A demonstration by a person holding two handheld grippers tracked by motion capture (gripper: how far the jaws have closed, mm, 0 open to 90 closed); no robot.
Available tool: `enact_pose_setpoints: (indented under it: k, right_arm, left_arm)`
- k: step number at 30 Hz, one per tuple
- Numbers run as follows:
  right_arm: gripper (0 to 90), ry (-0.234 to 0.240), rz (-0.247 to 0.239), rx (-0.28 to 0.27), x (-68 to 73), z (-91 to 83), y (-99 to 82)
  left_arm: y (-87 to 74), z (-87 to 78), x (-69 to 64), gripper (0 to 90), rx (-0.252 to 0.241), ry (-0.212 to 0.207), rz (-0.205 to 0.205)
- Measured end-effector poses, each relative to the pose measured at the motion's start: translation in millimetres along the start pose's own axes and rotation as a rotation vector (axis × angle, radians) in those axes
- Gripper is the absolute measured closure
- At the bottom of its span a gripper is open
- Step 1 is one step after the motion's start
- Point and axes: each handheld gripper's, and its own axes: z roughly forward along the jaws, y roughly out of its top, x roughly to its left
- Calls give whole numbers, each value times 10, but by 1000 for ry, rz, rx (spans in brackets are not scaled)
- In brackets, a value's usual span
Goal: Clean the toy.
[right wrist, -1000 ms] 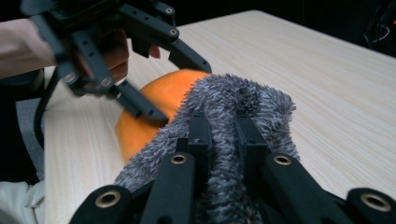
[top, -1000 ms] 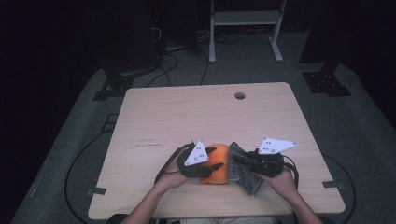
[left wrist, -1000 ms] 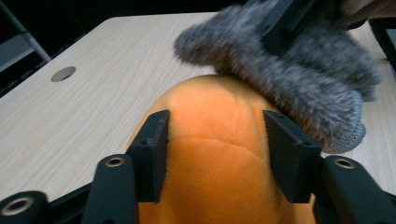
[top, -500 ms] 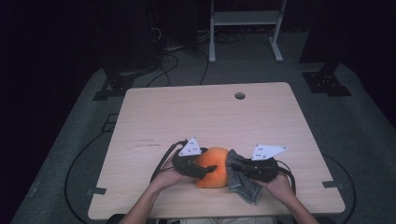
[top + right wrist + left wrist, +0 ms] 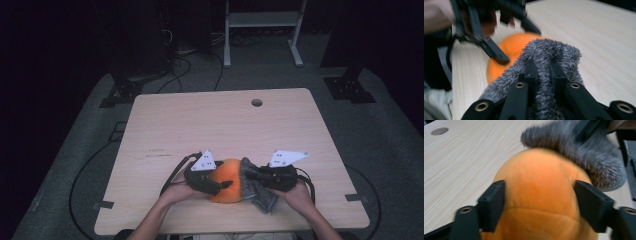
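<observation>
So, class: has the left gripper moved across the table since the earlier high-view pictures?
Barely. The left gripper sits at the same spot below the table's cable hole; its fingers have just been opening around the orange plush.

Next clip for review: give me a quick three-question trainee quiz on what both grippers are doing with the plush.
1. True or false: the right gripper is pinching the grey fur.
2. Which part of the plush sits between the left gripper's jaws? A) orange body B) grey fur C) nothing
3. Fill in: the hole lies near the table's ____ edge.

Key
1. True: its jaws are shut on a fold of fur.
2. A: the orange body lies between jaws that have just been opening; their pads flank it without visibly pressing in.
3. Far.
</observation>
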Motion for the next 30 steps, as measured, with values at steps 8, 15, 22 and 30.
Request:
enact_pose_setpoints:
  k: [8, 15, 22, 30]
  right_arm:
    - [791, 14, -5, 29, 65, -3, -76]
    - [791, -33, -47, -39, 125, -164, 12]
    - [792, -66, -44, -48, 78, -104, -25]
    - [792, -109, 53, 1, -121, -89, -265]
  left_arm:
    - [-15, 102, 103, 88, 115, -66, -112]
    - [98, -4, -85, 352, -39, 94, 126]
    - [12, 101, -50, 310, -48, 101, 141]
    - [-73, 78, 0, 309, -70, 82, 80]
